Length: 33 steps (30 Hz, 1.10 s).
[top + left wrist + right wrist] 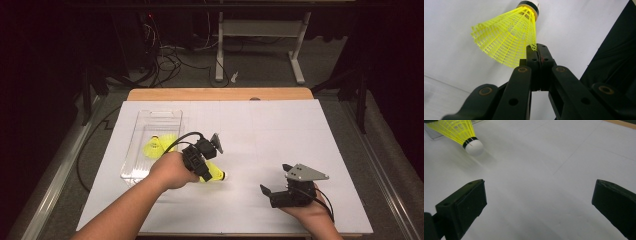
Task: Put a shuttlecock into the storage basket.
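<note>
- Left gripper: jaws fully closed, pinching the rim of the yellow mesh skirt of a shuttlecock. The left gripper view confirms it: the 2 pads meet on the skirt's edge, and the shuttlecock extends away from the jaws, cork end farthest out.
- Position of the held shuttlecock: low over the white table sheet, left of centre and just right of the clear plastic tray. Whether the cork touches the sheet cannot be told.
- Long axis: in the high view it runs roughly left to right, skirt toward the tray, white cork pointing toward the right gripper.
- Right gripper: jaws spread wide, nothing between them. It sits well apart from the shuttlecock, near the table's front right.
- Key relation: from the right gripper the cork lies ahead and to the left, off the line between its jaws. The left hand is plainly the nearer, already holding the piece.
- Tray contents: at least 1 more yellow shuttlecock lies inside.
- Judgement: the tray lies skirt-side of the held shuttlecock, so a short carry to the left would bring it over the tray.
</note>
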Tool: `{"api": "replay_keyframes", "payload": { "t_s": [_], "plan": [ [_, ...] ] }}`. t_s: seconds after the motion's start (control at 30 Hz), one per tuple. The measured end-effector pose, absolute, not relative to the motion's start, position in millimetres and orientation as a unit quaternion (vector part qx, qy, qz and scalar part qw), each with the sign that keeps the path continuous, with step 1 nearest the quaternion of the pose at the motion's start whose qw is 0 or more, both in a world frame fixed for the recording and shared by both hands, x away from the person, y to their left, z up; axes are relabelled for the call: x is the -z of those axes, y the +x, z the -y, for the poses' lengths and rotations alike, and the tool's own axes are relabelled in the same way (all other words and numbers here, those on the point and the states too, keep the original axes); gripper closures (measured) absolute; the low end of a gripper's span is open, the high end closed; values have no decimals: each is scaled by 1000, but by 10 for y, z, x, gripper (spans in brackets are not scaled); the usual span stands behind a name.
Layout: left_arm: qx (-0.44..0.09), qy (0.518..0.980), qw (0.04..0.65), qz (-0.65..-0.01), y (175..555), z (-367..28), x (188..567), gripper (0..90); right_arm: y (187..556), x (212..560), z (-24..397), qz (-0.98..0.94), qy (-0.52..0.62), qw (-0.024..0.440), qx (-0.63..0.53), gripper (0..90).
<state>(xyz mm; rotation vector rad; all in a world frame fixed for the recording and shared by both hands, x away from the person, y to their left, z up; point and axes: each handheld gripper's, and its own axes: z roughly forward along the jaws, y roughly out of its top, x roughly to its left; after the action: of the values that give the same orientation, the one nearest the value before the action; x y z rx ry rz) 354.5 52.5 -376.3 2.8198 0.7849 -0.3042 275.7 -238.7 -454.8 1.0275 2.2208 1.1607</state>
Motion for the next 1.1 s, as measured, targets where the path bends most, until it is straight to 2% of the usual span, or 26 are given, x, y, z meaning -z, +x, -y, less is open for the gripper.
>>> {"api": "replay_keyframes", "payload": {
  "t_s": [0.47,1.1],
  "plan": [
    [101,953,100,-266,3534,-564,3747,899,2701,4599,2578,-784,386,222,-432,2],
    [105,950,103,-274,3549,-718,3605,898,2704,4628,2583,-790,379,213,-432,2]
  ]
}}
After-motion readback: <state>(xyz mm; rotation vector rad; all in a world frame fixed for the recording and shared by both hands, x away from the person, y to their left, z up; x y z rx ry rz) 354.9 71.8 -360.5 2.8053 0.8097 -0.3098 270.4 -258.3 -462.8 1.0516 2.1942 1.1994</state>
